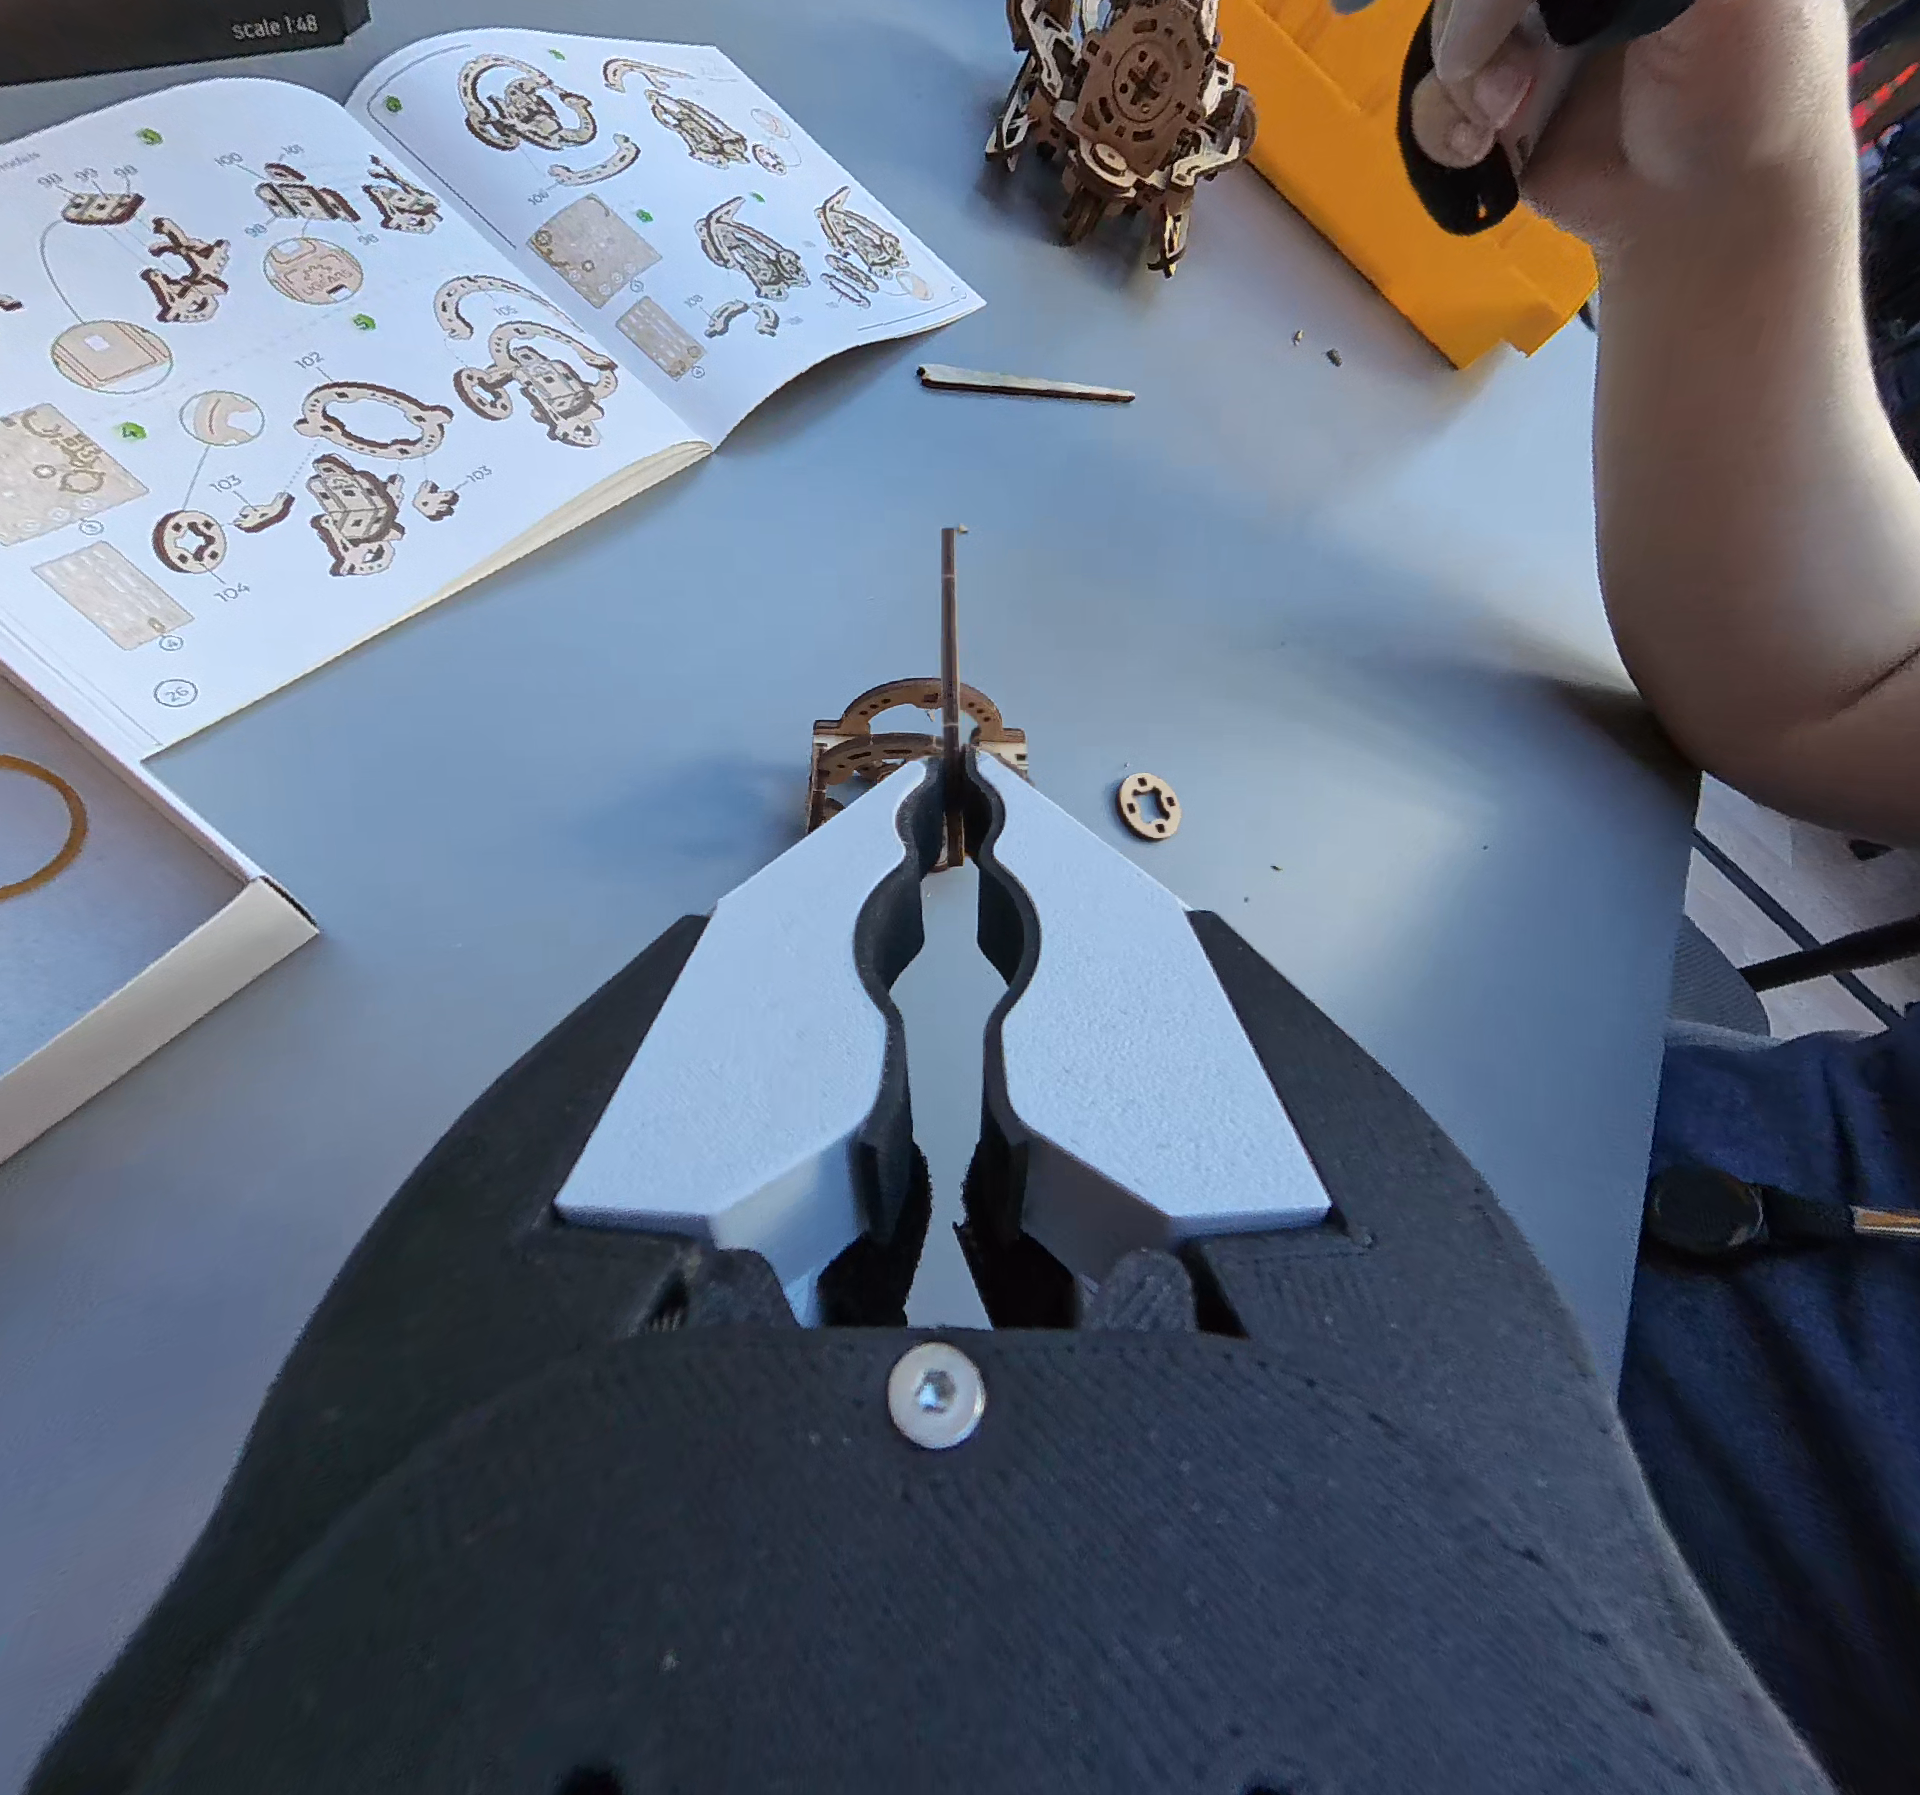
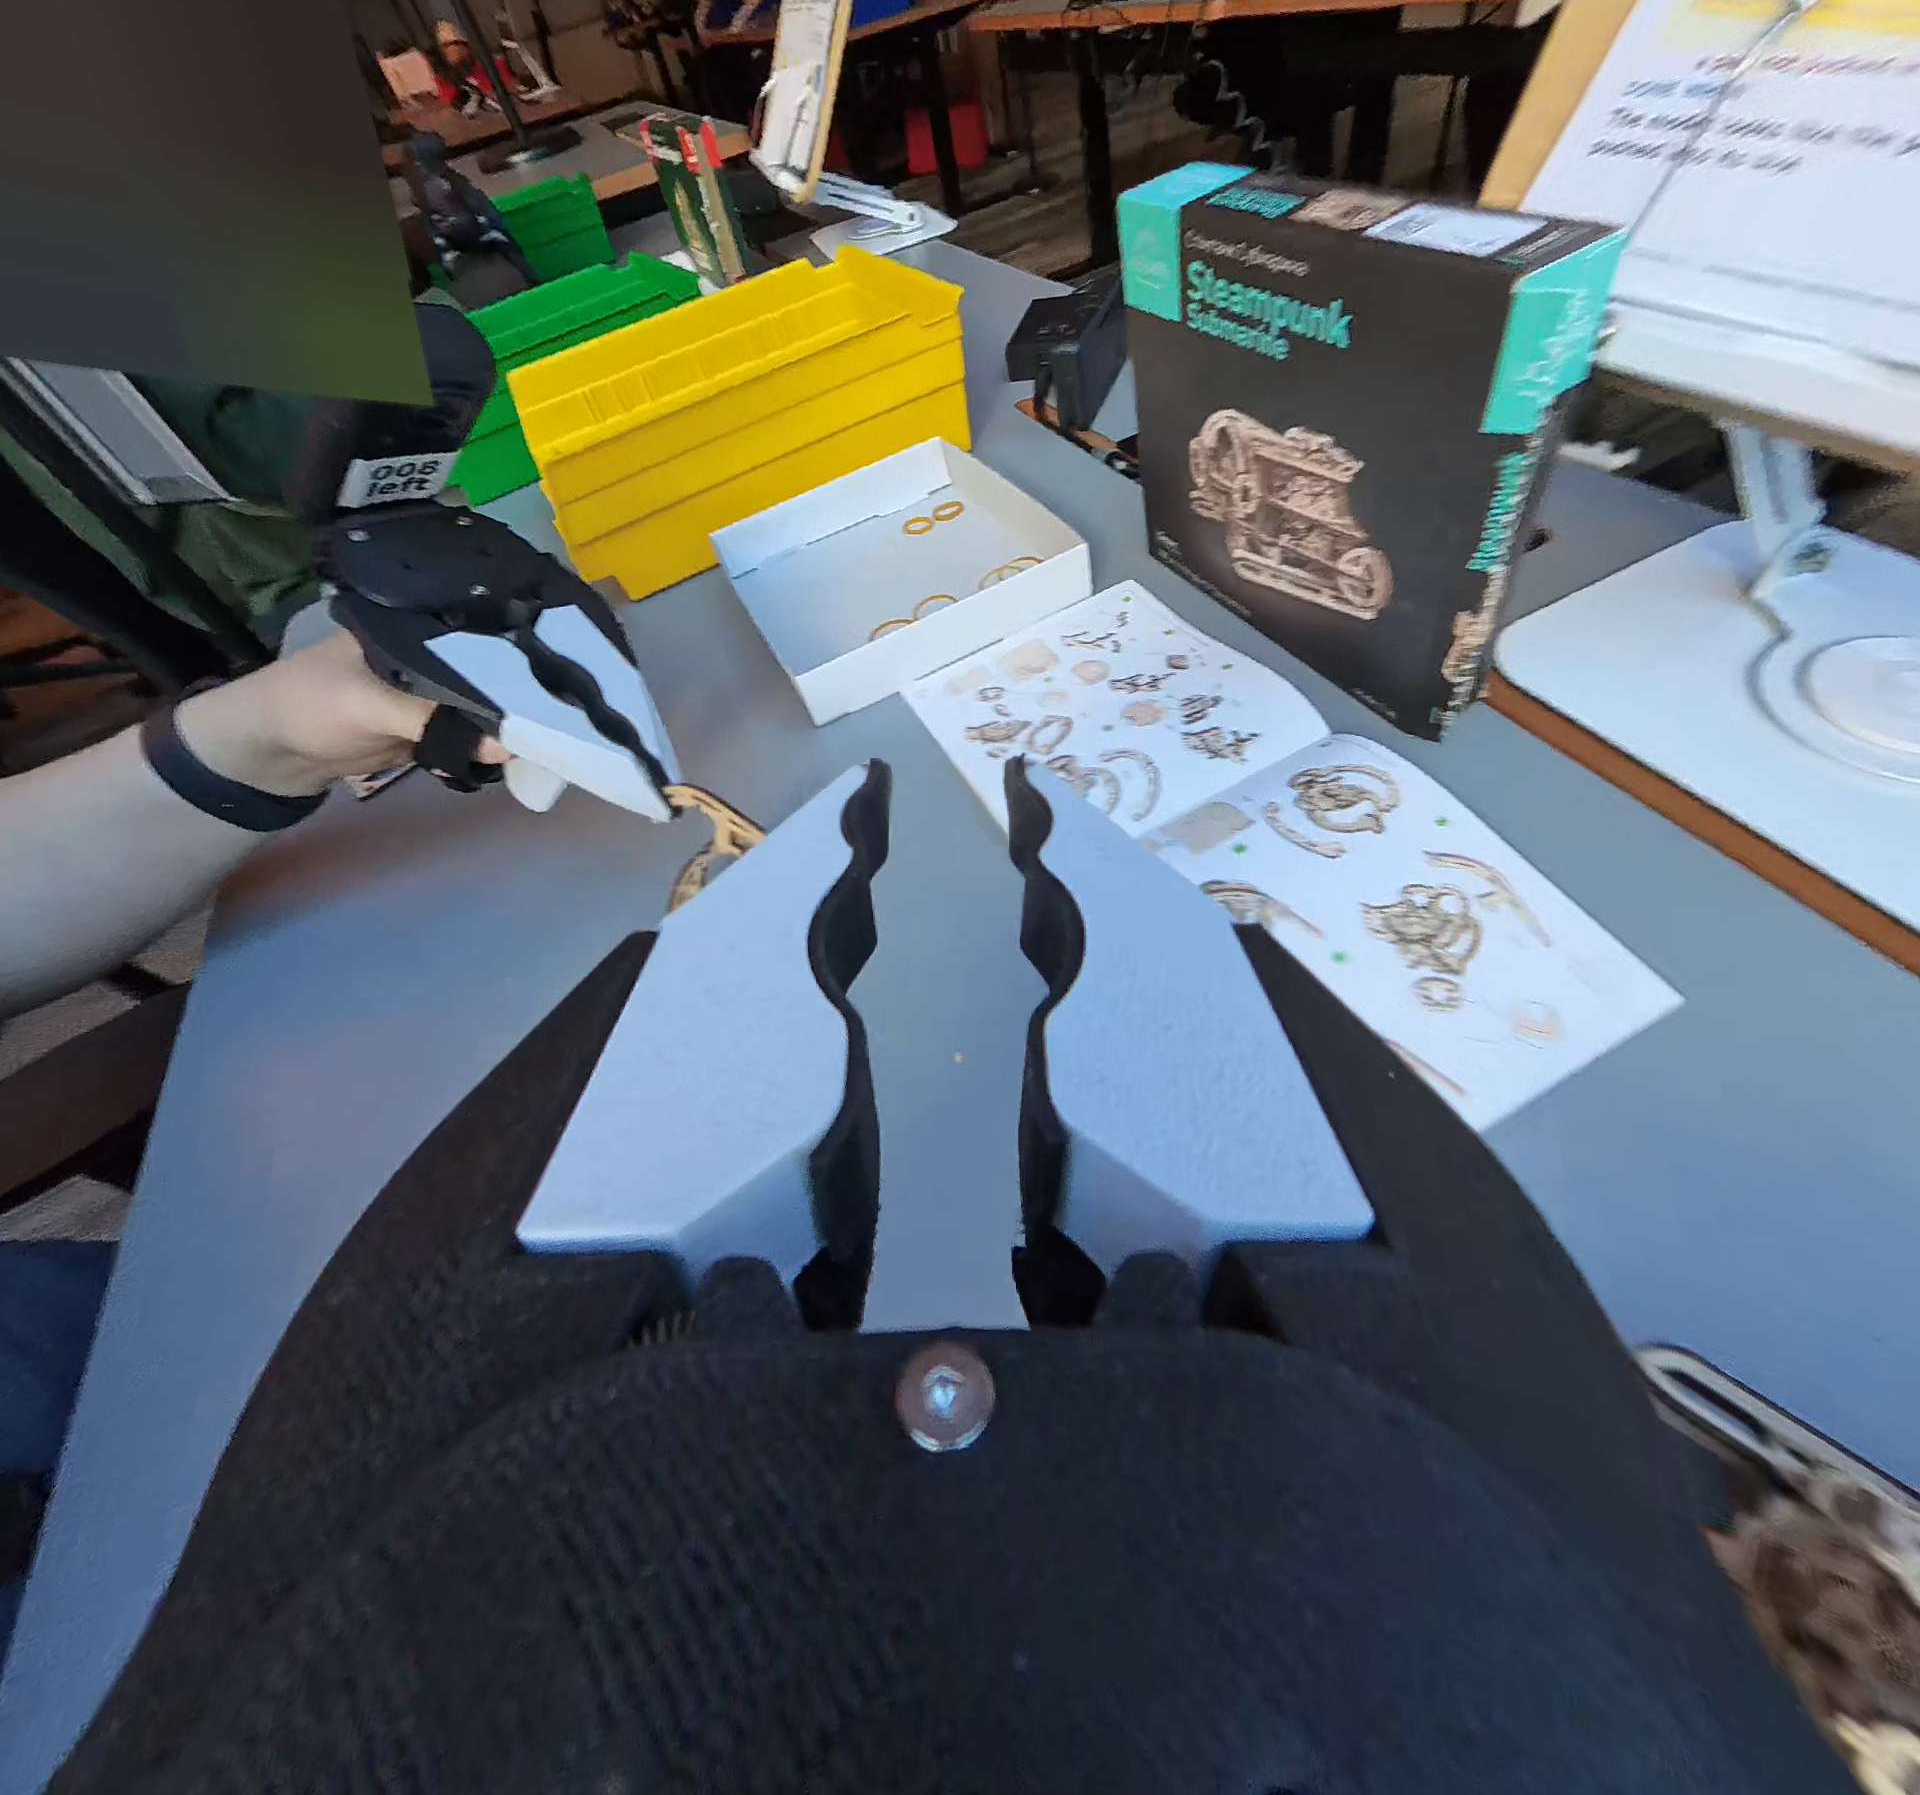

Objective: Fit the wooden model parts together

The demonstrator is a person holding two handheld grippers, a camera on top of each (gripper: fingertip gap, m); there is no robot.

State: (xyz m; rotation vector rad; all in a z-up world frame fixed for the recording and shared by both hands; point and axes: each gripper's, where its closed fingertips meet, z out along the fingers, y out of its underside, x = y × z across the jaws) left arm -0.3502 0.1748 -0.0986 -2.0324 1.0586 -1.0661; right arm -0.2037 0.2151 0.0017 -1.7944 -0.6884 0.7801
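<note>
- Left wrist view, nearest: the left gripper (image 1: 948, 789) is clenched on a thin wooden piece (image 1: 949, 644) seen edge-on, its tips pinching the lower end so the rest stands up clear of the fingers. That leaves the free end exposed for mating, I judge.
- Just behind those tips sits a small wooden sub-assembly (image 1: 914, 737) with arched parts; whether the pinched piece belongs to it or only stands in front of it cannot be told.
- Beside it on the grey table (image 1: 1299, 602) lies a loose wooden ring (image 1: 1149, 805), probably kept close for a coming step.
- Right wrist view: the right gripper (image 2: 948, 800) is released, fingers parted and empty, hovering above the table beside the left one, likely free to fetch a part.
- Farther out, a wooden stick (image 1: 1023, 384) lies alone, and the instruction booklet (image 1: 416, 343) lies open flat where both hands can work beside it.
- Beyond, the larger built model (image 1: 1127, 104) stands against the yellow bin (image 1: 1382, 218), out of the working area.
- Farthest, a white tray (image 2: 894, 582) holds rubber bands, with the kit box (image 2: 1340, 446) upright behind the booklet.
</note>
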